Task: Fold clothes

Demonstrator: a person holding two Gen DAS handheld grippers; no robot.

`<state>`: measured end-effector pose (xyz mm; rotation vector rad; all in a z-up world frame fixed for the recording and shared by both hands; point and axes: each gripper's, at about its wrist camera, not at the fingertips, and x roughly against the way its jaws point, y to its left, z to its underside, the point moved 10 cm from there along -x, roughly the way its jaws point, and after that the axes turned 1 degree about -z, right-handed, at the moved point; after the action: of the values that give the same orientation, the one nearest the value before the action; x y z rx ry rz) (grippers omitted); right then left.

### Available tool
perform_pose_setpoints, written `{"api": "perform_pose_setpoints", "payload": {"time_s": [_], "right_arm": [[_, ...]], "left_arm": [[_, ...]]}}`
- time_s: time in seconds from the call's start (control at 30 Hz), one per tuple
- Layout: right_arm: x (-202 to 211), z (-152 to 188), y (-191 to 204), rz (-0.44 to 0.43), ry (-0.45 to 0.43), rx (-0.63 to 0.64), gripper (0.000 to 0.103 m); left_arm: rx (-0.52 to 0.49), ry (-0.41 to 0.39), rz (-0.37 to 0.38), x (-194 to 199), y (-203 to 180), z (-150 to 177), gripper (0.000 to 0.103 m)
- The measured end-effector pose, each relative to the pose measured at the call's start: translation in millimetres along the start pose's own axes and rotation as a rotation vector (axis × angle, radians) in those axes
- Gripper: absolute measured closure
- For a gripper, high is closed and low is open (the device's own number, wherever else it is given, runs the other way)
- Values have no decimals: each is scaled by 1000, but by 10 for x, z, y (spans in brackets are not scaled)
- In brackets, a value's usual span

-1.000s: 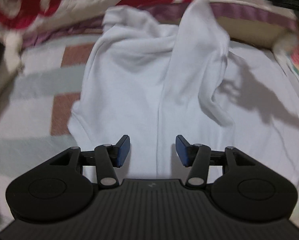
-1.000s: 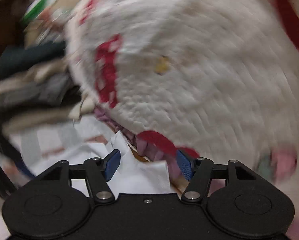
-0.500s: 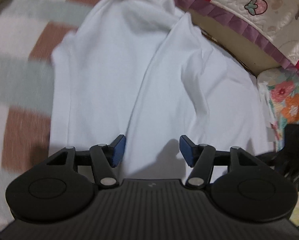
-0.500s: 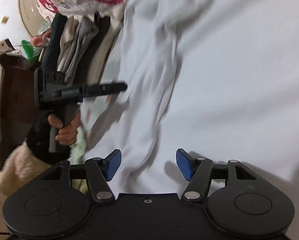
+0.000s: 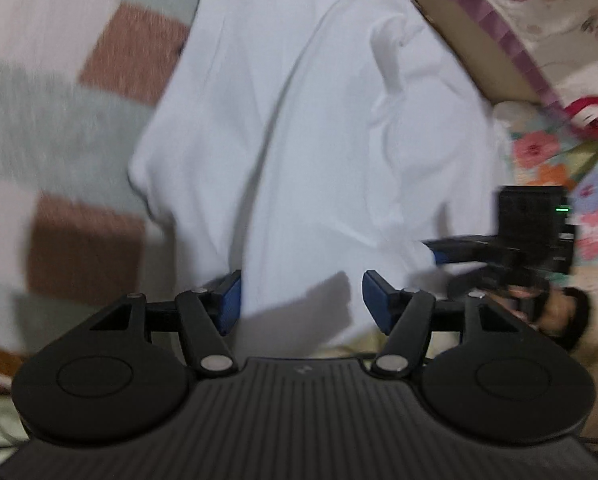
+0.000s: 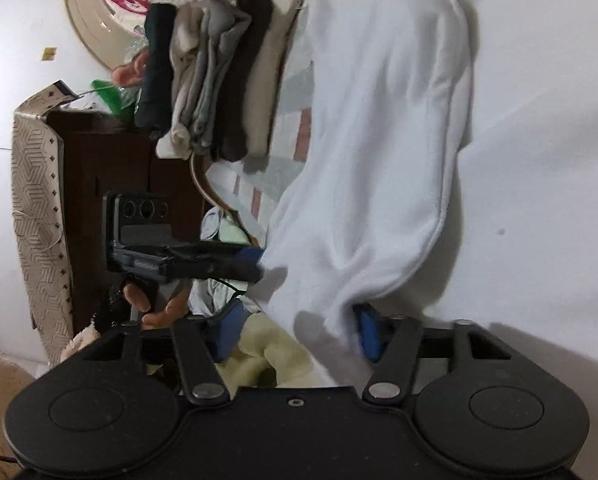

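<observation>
Surface: bed, checked blanket [image 5: 99, 128] in pink, grey-green and brown squares under the work area; I'm driving both tongs over it.
Garment: white garment [image 5: 299, 140], soft, lying spread on the blanket with lengthwise ridges; near hem sits right at my left tongs.
Long axis: runs away from the left wrist camera, hem near, far end up by the quilt edge; in the right wrist view the same cloth [image 6: 379, 160] stretches away from the tongs, up the frame.
Left gripper [image 5: 301, 300]: jaws apart, hem edge lies between the blue pads, not pinched; left pad just at the cloth's left fold.
Right gripper [image 6: 295, 332]: jaws spread wide; a corner of the hem drapes over the right pad, nothing clamped that I can see.
Who is nearer: both at the same hem end, left on the middle of the hem, right on the corner off to its side; right tool also shows in the left view [image 5: 499, 248] touching the cloth edge.
Next move, my guess: close both on the hem and carry it along the long axis toward the far end.
Risk: thin hem could slip out, or grab one layer only.
Around: stack of folded clothes [image 6: 219, 80] well apart; strawberry quilt [image 5: 539, 20]; floral fabric [image 5: 559, 168]; dark wooden cabinet [image 6: 99, 184].
</observation>
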<state>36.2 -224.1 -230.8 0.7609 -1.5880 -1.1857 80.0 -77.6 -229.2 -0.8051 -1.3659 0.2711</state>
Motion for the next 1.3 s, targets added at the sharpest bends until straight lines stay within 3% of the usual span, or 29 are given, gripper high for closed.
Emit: {"api": "perform_pose_setpoints", "payload": {"time_s": [0.03,0.1,0.13,0.17,0.2,0.3,0.37,0.47,0.57,0.67,0.8,1.0,1.17,1.2,1.23,1.27,1.3], "right_arm": [[6,-3,16,-8,-16,-5,86],[20,-10,48,-23,-48,-16,90],[41,1,158,-30,-59,26,90],[62,13,268,-38,-70,68,90],[78,47,396,-42,-71,117,90],[103,250,732,3,-49,335,90],[46,413,772,87,-21,448,90],[-51,473,670,163,3,457,88],[22,440,683,115,-30,352,88],[223,568,659,63,-42,325,88],[146,671,554,80,-6,271,89],[34,828,400,104,49,191,89],[187,880,480,176,36,283,85],[259,885,505,187,28,304,73],[343,900,512,208,25,329,45],[397,943,497,229,33,362,33],[451,985,482,250,41,395,31]], "left_arm": [[17,-1,2,-17,28,25,41],[25,-11,5,-38,42,77,46],[8,-20,12,-13,13,109,55],[-13,-30,21,22,-24,142,91],[-47,-43,19,78,-78,169,100],[-111,-92,-15,266,-151,215,100],[-113,-92,-17,320,-186,287,101],[-149,-84,-47,349,-261,391,101],[-150,-110,-61,474,-314,468,101],[-153,-136,-75,643,-349,568,101],[-155,-68,-170,544,-167,762,102],[-175,-31,-205,445,-140,795,102],[-241,85,-263,374,-196,897,99],[-261,95,-266,425,-235,882,97],[-279,103,-270,484,-275,863,94],[-305,104,-273,562,-321,835,85],[-338,96,-279,653,-369,794,79]]}}
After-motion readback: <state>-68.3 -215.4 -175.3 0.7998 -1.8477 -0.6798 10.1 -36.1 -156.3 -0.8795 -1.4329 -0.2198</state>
